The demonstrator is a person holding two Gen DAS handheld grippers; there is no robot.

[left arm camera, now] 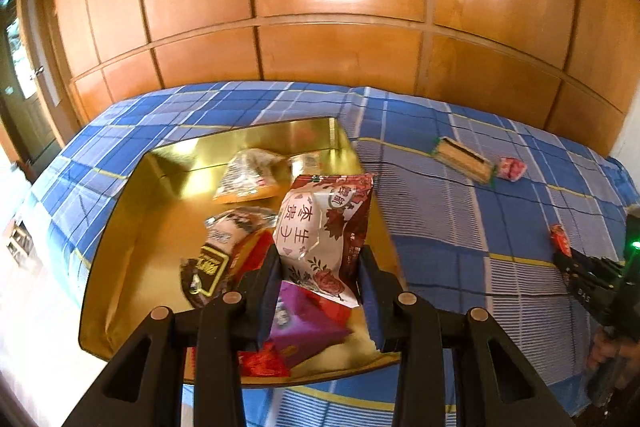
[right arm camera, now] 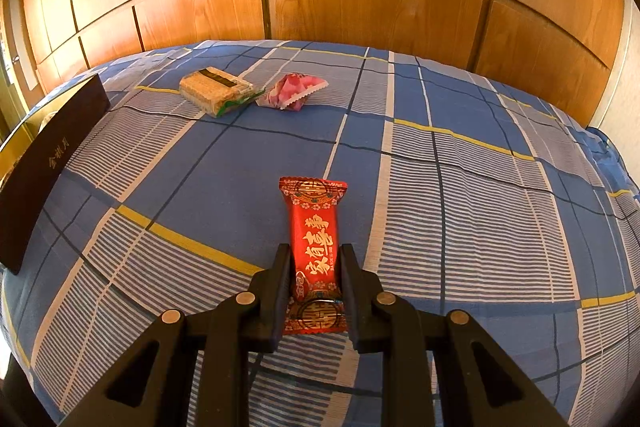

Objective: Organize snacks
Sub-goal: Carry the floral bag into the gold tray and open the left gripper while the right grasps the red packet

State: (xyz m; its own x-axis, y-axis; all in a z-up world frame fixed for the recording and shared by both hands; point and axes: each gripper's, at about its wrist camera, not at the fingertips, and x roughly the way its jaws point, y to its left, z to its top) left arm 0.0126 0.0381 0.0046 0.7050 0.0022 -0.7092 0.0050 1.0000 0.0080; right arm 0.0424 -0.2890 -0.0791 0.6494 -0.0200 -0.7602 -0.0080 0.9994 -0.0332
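Note:
My left gripper (left arm camera: 320, 259) hangs over the gold box (left arm camera: 120, 211) with a white and dark red snack packet (left arm camera: 326, 227) between its jaws; the jaws stand apart and the packet looks loose, tilted into the box. Several snacks lie in the box, among them a purple packet (left arm camera: 304, 327) and a brown packet (left arm camera: 208, 267). My right gripper (right arm camera: 315, 259) is shut on a red snack bar (right arm camera: 314, 247) on the bed. A cracker pack (right arm camera: 214, 91) and a pink packet (right arm camera: 294, 91) lie farther back.
The bed has a blue plaid sheet (right arm camera: 440, 187). The box's dark outer wall (right arm camera: 44, 163) stands at the left in the right wrist view. Wooden wardrobe panels (left arm camera: 340, 47) rise behind the bed. The right gripper also shows in the left wrist view (left arm camera: 592, 279).

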